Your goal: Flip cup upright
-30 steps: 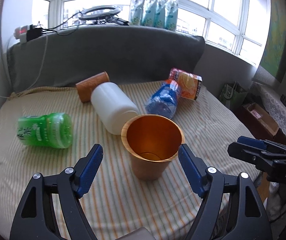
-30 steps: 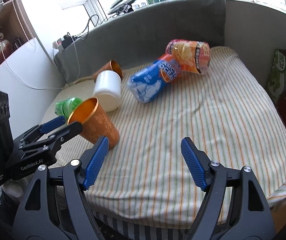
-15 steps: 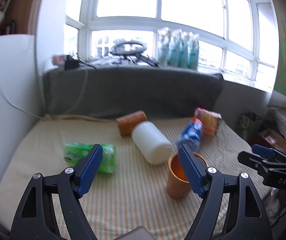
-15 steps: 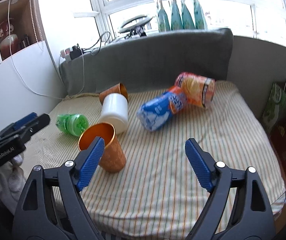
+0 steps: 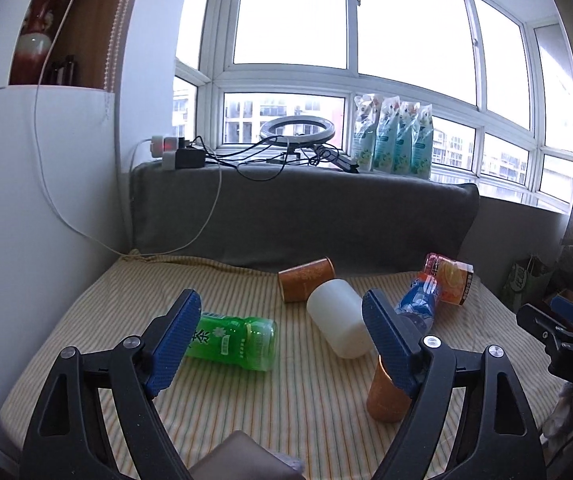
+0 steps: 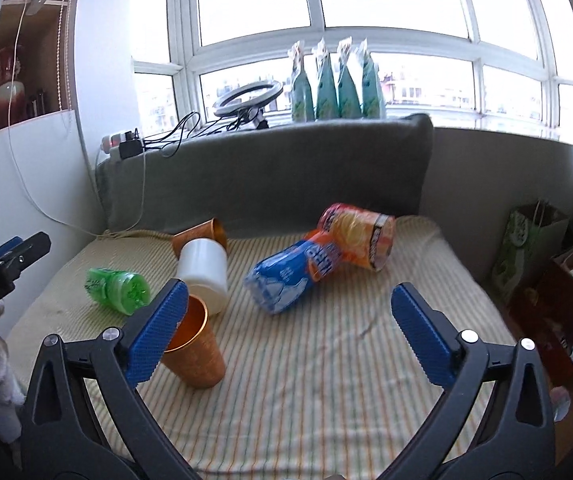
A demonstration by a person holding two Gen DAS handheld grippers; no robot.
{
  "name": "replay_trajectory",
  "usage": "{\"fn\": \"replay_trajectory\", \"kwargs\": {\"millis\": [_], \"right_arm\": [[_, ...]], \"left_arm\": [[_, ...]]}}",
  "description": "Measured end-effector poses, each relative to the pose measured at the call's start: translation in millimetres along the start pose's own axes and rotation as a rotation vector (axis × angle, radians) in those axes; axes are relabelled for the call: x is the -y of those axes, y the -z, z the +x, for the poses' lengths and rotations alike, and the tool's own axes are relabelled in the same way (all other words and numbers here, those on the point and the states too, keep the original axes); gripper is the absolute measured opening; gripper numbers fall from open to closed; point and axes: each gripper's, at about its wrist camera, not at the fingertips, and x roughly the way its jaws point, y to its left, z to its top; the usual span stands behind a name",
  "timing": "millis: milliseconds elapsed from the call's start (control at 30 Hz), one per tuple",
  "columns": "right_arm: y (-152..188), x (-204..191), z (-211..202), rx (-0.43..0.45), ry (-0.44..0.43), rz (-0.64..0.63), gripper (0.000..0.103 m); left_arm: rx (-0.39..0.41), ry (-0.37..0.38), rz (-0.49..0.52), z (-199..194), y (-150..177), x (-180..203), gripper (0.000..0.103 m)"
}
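Observation:
An orange cup stands upright on the striped cushion, mouth up; in the left wrist view it is partly hidden behind my finger. A second orange cup lies on its side at the back; it also shows in the right wrist view. My left gripper is open and empty, held back above the cushion's near side. My right gripper is open and empty, to the right of the upright cup.
A white jar, a green bottle, a blue bottle and an orange packet lie on the cushion. A grey backrest stands behind. Bags and boxes sit on the floor at the right.
My left gripper has pulled back and up from around the upright cup, which stays standing. My right gripper has also drawn back and risen.

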Motion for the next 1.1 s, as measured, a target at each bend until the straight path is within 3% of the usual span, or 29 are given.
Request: {"fn": "replay_trajectory", "kwargs": {"millis": [1100], "right_arm": [[-0.7,-2.7,3.9,0.009,0.018,-0.026,0.103]], "left_arm": [[0.005,-0.003,0.008,-2.5,-0.4,-1.6,0.083]]}}
